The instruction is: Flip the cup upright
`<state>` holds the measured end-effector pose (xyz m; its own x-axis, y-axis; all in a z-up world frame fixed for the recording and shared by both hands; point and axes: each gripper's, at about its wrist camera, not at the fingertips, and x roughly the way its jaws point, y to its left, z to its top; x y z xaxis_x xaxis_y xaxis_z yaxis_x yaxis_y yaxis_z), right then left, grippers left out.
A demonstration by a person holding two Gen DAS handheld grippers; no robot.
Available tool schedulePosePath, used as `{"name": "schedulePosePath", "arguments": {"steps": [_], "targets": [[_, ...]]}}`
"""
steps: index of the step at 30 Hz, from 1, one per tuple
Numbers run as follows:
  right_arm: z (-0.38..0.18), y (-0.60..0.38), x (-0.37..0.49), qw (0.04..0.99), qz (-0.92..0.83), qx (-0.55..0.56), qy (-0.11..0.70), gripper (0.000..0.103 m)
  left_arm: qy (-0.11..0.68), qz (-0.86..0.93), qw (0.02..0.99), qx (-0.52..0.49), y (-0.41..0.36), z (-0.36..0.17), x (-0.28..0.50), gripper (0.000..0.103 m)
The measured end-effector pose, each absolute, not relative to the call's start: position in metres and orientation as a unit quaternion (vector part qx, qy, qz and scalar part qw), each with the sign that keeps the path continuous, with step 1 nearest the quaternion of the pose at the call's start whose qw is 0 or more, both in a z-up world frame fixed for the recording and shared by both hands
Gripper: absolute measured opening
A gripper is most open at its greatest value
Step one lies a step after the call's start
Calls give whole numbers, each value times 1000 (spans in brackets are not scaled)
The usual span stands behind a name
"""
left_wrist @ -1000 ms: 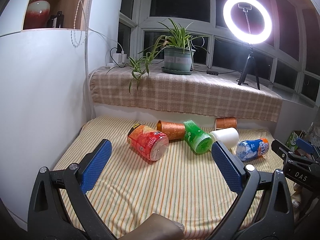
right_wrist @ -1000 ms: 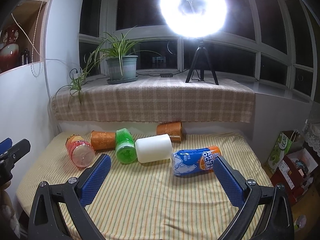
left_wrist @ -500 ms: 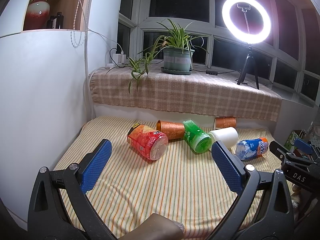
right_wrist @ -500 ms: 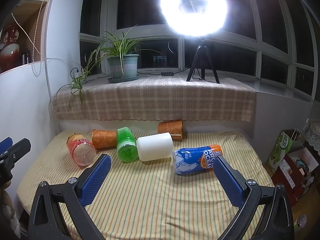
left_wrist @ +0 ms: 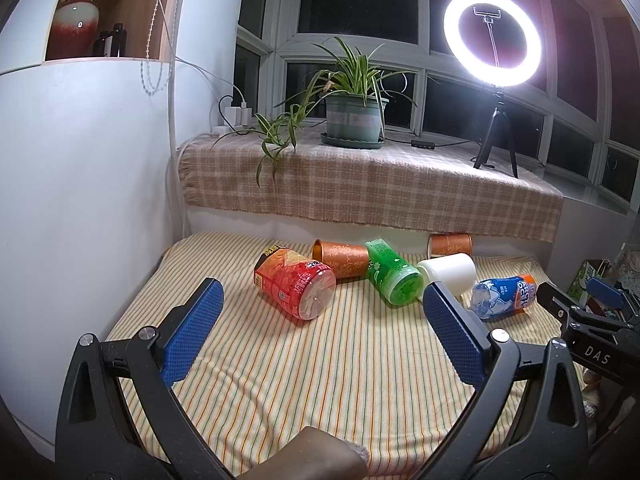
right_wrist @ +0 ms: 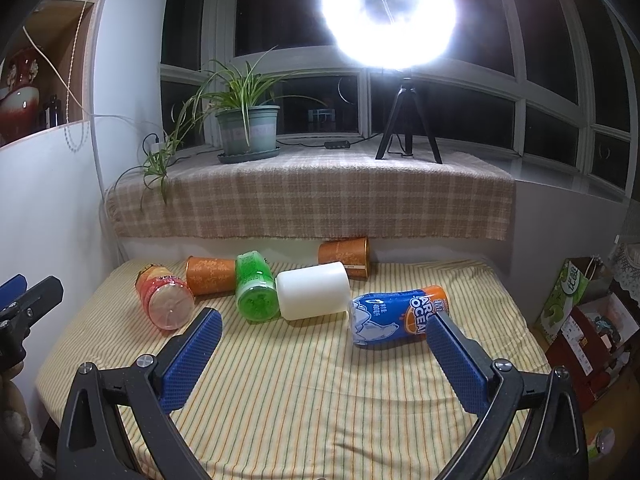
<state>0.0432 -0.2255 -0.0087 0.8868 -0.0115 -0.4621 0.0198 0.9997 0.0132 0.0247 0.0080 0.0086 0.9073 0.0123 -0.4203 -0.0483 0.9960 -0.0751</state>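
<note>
Several cups lie on their sides on the striped table [left_wrist: 320, 380]: a red cup [left_wrist: 296, 286] [right_wrist: 166, 300], an orange cup [left_wrist: 342, 258] [right_wrist: 210, 274], a green cup [left_wrist: 394, 278] [right_wrist: 254, 286], a white cup [left_wrist: 448, 270] [right_wrist: 314, 290], a blue-and-orange cup [left_wrist: 504, 292] [right_wrist: 396, 314] and a second orange cup [left_wrist: 450, 245] [right_wrist: 346, 255] at the back. My left gripper [left_wrist: 320, 332] is open and empty, short of the red cup. My right gripper [right_wrist: 320, 354] is open and empty, short of the white and blue cups.
A checked-cloth window ledge [left_wrist: 380, 184] behind the table holds a potted plant [left_wrist: 354, 116] and a ring light on a tripod [left_wrist: 494, 100]. A white cabinet wall [left_wrist: 80, 200] stands at the left. Boxes and bags [right_wrist: 580, 300] stand on the floor at the right.
Both grippers have drifted slightly; the cups sit a little lower in the right wrist view. No cup has moved and both grippers stay open.
</note>
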Motion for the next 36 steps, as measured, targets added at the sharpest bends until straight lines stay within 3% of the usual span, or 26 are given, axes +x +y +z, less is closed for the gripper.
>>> {"name": "schedulePosePath", "arguments": {"steps": [20,36], "targets": [[-16,-211,68,961,36,11,273,103,223,25,973,-48,16,-2,24,102],[-21,-177,169,926,138,-20,352,103,263,74,959,-80,66,-20,26,102]]}}
